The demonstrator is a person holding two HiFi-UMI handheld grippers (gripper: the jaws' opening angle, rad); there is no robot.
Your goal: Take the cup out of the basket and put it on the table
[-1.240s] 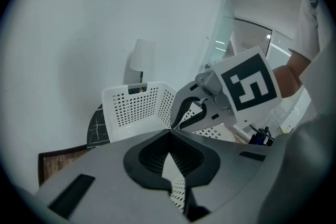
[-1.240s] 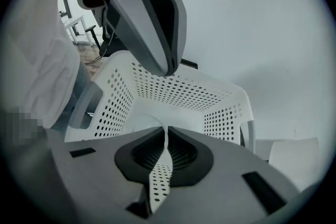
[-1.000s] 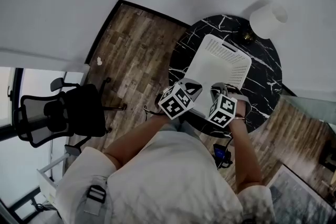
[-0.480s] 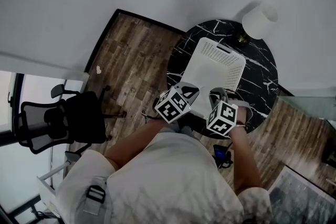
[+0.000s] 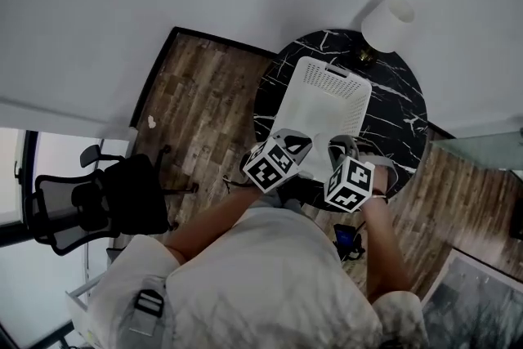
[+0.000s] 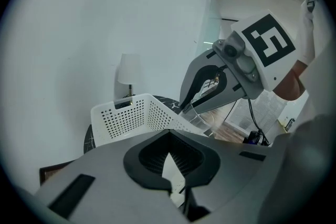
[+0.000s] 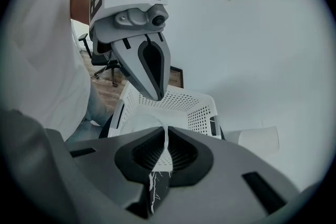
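A white perforated basket (image 5: pixel 327 94) stands on a round black marble table (image 5: pixel 396 123). In the right gripper view, a thin white cup rim (image 7: pixel 137 122) curves up between the jaws of my right gripper (image 7: pixel 164 149), which is shut on it just over the basket (image 7: pixel 194 107). My left gripper (image 6: pixel 170 165) is shut, its tips at the basket's near rim (image 6: pixel 157 107). In the head view both grippers sit side by side at the basket's near edge, left (image 5: pixel 296 141) and right (image 5: pixel 343 147). They hide the cup there.
A table lamp with a white shade (image 5: pixel 386 19) stands at the table's far edge, behind the basket. A black office chair (image 5: pixel 106 196) is on the wood floor to the left. A white wall runs behind the table.
The head view has shifted, so table, basket and lamp sit slightly higher and more to the left. Both grippers stay at the basket's near edge.
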